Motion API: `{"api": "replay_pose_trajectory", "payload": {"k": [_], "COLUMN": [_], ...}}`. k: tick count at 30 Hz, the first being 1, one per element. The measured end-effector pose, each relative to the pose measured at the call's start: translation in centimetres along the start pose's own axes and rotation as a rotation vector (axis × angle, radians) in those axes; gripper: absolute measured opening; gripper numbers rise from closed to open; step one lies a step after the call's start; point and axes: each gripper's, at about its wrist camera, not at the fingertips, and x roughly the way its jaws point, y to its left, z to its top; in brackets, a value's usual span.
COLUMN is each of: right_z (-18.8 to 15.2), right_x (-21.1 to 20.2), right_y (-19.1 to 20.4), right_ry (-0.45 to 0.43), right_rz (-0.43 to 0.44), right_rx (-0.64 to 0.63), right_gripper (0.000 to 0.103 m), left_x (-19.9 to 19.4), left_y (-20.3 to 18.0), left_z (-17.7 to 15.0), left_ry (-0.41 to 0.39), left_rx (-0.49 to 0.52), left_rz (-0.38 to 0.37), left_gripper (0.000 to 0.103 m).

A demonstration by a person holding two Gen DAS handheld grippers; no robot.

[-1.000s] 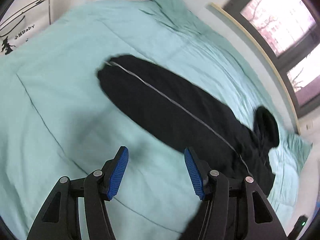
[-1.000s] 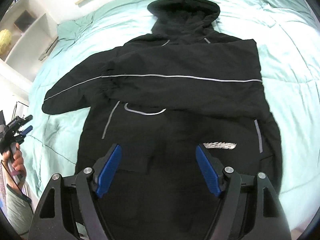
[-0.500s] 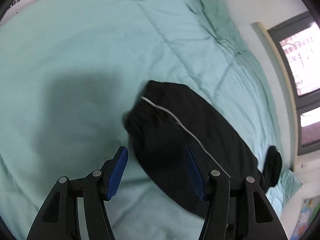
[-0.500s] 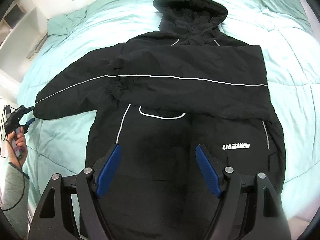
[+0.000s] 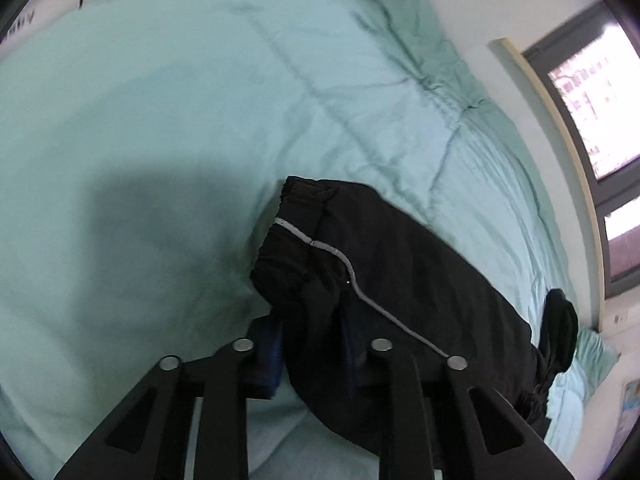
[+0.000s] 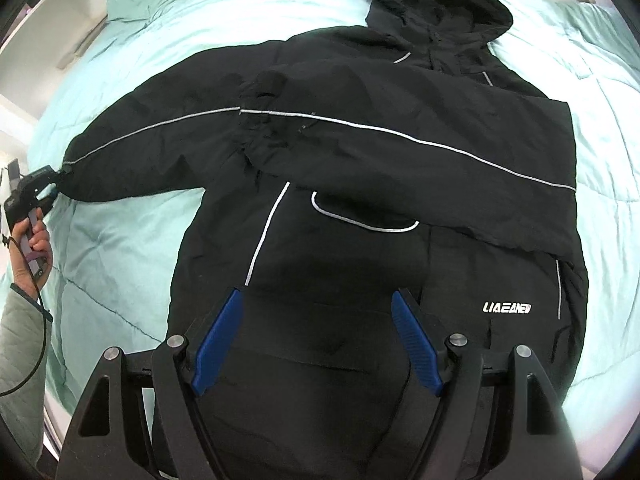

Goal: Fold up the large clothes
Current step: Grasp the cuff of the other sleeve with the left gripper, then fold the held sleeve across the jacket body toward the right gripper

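left wrist view: the left gripper point(image 5: 312, 344), angled down, had just been closing and was clamped on the cuff end of the jacket's point(image 5: 420, 280) left sleeve point(image 5: 304, 256), which lay on the green duvet point(image 5: 200, 100). risk: the bunched, slick fabric could slip out once lifted.

right wrist view: the right gripper point(image 6: 316, 344) hung wide open, pointing steeply down over the jacket's lower front, holding nothing. the other sleeve point(image 6: 420, 148) lay folded across the chest; a careless drag could pull it loose.

Home bedroom: bed with mint quilt point(image 5: 200, 100), window point(image 5: 588, 92) beside it
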Motion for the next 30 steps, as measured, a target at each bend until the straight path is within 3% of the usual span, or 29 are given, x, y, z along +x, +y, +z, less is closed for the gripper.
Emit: {"api": "replay_pose_trajectory", "payload": {"k": [8, 15, 23, 30], "right_z": [-0.1, -0.9, -2.0, -2.4], "right_x": [-0.5, -1.8, -3.3, -3.4], "right_y": [-1.1, -3.5, -8.8, -15.5], "right_ry": [-0.021, -0.066, -0.111, -0.116], "right_rz": [0.045, 0.089, 0.119, 0.129], "right_rx": [0.004, 0.025, 0.078, 0.153], "right_gripper": [0.078, 0.078, 0.078, 0.078], "left_x": [-6.7, -10.1, -9.3, -4.6], "left_y": [-7.4, -18.1, -31.2, -41.6], "left_z": [-1.4, -6.1, -15.8, -26.4], "left_ry": [-0.116, -0.146, -0.041, 0.158], "left_rx": [0.195, 0.419, 0.674, 0.826], "left_rz": [-0.061, -0.150, -0.279, -0.368], "left_gripper": [0.015, 0.014, 0.014, 0.014]}}
